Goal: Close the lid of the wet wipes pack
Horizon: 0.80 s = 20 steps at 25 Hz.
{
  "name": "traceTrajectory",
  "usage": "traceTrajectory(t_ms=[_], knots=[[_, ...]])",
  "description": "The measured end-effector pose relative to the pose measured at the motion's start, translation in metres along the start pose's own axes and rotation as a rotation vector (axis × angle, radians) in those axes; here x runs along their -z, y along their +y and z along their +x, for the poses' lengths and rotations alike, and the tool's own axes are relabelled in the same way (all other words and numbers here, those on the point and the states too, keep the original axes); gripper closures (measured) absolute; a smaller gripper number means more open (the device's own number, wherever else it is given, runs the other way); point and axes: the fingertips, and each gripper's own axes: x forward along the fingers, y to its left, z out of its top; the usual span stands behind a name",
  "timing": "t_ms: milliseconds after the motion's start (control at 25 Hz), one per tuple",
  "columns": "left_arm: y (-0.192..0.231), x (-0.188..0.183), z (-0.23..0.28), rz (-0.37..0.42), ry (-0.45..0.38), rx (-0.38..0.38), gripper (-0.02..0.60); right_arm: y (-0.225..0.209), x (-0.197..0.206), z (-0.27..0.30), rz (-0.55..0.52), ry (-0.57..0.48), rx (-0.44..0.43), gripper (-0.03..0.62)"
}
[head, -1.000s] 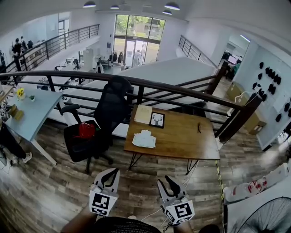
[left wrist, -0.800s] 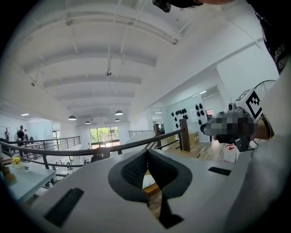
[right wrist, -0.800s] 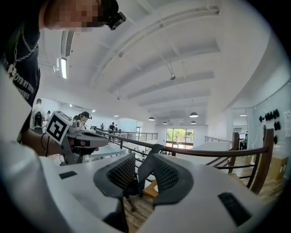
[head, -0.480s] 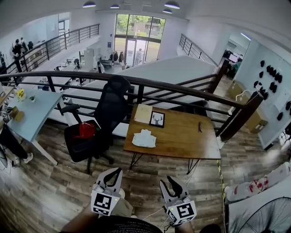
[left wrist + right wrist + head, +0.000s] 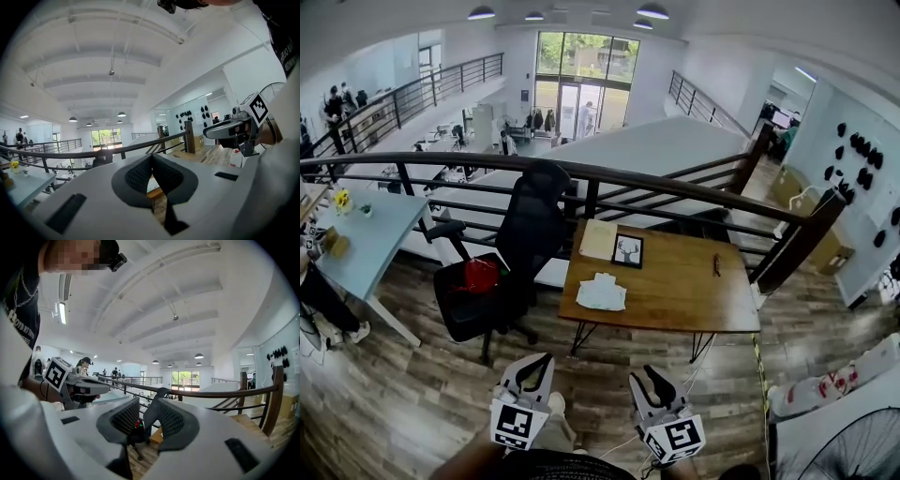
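The wet wipes pack (image 5: 602, 292) is a white packet lying on the left half of the brown wooden table (image 5: 684, 300), some way ahead of me; its lid is too small to make out. Both grippers hang over the wood floor, well short of the table. My left gripper (image 5: 534, 362) is at the bottom left, and in the left gripper view its pads (image 5: 140, 174) meet at the tips with nothing held. My right gripper (image 5: 645, 377) is at the bottom right; a small gap (image 5: 147, 416) separates its pads and it holds nothing.
A deer picture frame (image 5: 627, 250), a tan sheet (image 5: 598, 238) and a small dark item (image 5: 716, 265) share the table. A black office chair (image 5: 520, 248) with a red thing (image 5: 480, 277) stands to its left. A dark railing (image 5: 675, 187) runs behind the table.
The view has crept a little; the table sits slightly lower and to the right in the frame. Both grippers have dropped a touch and a shoe shows under the left one.
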Motion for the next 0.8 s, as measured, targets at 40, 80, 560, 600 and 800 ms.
traceTrajectory(t_ms=[40, 80, 560, 600, 800], knots=[[0.002, 0.002, 0.004, 0.001, 0.005, 0.001, 0.554, -0.002, 0.000, 0.004, 0.005, -0.002, 0.000, 0.465], [0.005, 0.003, 0.008, 0.000, 0.009, 0.002, 0.554, -0.004, 0.000, 0.009, 0.010, -0.002, -0.002, 0.465], [0.044, -0.014, 0.087, -0.004, -0.010, 0.018, 0.554, -0.050, -0.013, 0.081, -0.005, 0.006, -0.008, 0.465], [0.049, -0.014, 0.094, -0.004, -0.011, 0.017, 0.554, -0.054, -0.013, 0.087, -0.005, 0.008, -0.007, 0.465], [0.067, -0.016, 0.128, 0.000, 0.007, 0.024, 0.554, -0.075, -0.017, 0.118, 0.001, 0.007, -0.001, 0.465]])
